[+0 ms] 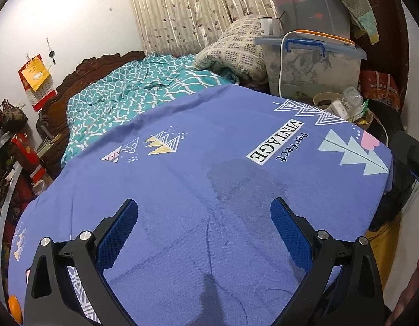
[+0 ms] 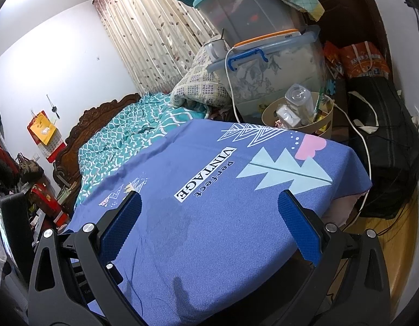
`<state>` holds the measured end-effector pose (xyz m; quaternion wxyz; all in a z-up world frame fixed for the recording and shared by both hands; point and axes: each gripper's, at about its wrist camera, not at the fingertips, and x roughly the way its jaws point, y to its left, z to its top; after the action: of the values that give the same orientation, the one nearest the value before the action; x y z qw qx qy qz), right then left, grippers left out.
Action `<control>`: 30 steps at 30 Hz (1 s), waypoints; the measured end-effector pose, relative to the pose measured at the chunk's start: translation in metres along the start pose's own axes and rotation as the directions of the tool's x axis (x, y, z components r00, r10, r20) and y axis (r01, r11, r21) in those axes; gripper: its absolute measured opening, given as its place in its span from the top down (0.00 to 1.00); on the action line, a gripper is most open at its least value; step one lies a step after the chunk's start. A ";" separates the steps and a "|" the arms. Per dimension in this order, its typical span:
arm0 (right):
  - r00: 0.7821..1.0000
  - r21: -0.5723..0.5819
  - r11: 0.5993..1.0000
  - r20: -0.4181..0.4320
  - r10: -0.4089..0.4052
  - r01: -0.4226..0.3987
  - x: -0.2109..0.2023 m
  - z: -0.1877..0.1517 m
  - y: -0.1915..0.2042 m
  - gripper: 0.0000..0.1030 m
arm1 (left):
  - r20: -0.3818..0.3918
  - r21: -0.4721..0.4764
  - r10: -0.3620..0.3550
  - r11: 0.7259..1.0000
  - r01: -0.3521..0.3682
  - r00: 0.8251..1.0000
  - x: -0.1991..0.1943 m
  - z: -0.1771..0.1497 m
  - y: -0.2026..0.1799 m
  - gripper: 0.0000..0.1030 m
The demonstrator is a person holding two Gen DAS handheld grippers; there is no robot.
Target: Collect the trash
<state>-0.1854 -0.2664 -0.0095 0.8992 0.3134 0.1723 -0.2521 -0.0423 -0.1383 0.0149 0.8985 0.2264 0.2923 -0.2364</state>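
Both grippers hover over the blue cloth (image 1: 209,163).
Left gripper (image 1: 204,212) and right gripper (image 2: 209,203) hold jaws wide, empty; the trash bin (image 2: 299,116) sits just past the tabletop's far edge, bottle (image 2: 297,100) inside.

Bin (image 2: 325,130) base hidden behind cloth (image 2: 209,231); contents indistinct

Left gripper (image 1: 204,228): black angular frame, triangular cut-outs, round silver screws, blue textured pads lining the jaws. Right gripper (image 2: 209,220): same black-and-blue build, same silver screws. At four o'clock in the left view, possibly a hand (image 1: 410,293), blurred.
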 end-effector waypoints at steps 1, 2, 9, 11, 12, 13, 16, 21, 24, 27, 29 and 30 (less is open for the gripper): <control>1.000 0.000 1.000 0.000 0.000 0.000 0.000 0.000 0.000 0.03 | 0.002 0.002 0.001 1.000 -0.001 1.000 0.000 0.000 -0.001 0.08; 1.000 0.000 1.000 0.000 0.000 0.000 0.000 0.000 0.000 0.03 | 0.003 0.004 0.000 1.000 0.000 1.000 0.000 0.000 -0.001 0.08; 1.000 0.003 1.000 0.009 -0.004 0.004 -0.004 0.003 0.000 0.03 | -0.008 0.002 -0.029 1.000 0.029 1.000 0.001 0.001 -0.003 0.08; 1.000 0.004 1.000 0.010 -0.006 0.006 -0.005 0.003 0.001 0.03 | -0.007 0.003 -0.029 1.000 0.029 1.000 0.000 0.000 -0.003 0.08; 1.000 0.005 1.000 0.010 -0.006 0.006 -0.005 0.004 0.000 0.03 | -0.005 0.005 -0.030 1.000 0.030 1.000 0.000 0.000 -0.003 0.08; 1.000 0.004 1.000 0.009 -0.005 0.005 -0.005 0.003 0.000 0.03 | -0.004 0.006 -0.032 0.999 0.032 0.999 0.000 0.001 -0.003 0.08; 1.000 0.003 1.000 0.010 -0.005 0.005 -0.005 0.003 0.000 0.03 | 0.007 0.013 -0.029 1.000 0.029 1.000 -0.002 0.000 -0.005 0.08; 1.000 0.007 1.000 0.009 -0.007 0.007 -0.006 0.003 0.001 0.03 | 0.016 0.001 -0.039 0.999 0.039 0.999 -0.003 0.000 -0.002 0.08; 1.000 0.005 1.000 0.010 -0.006 0.006 -0.006 0.003 0.001 0.03 | 0.026 -0.002 -0.043 0.999 0.043 0.999 -0.006 0.000 -0.002 0.08; 1.000 0.006 1.000 0.010 -0.007 0.007 -0.006 0.003 0.001 0.03 | 0.038 0.008 -0.031 0.999 0.030 0.999 -0.008 -0.001 -0.004 0.08; 1.000 0.006 1.000 0.011 -0.007 0.007 -0.007 0.003 0.001 0.03 | 0.037 0.015 -0.030 0.999 0.030 0.999 -0.008 -0.002 -0.006 0.08; 1.000 0.006 1.000 0.011 -0.007 0.007 -0.006 0.003 0.001 0.03 | 0.036 0.016 -0.033 0.999 0.032 0.999 -0.008 -0.002 -0.007 0.08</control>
<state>-0.1897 -0.2653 -0.0042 0.8983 0.3140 0.1676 -0.2575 -0.0526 -0.1401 0.0163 0.8978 0.2245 0.2780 -0.2573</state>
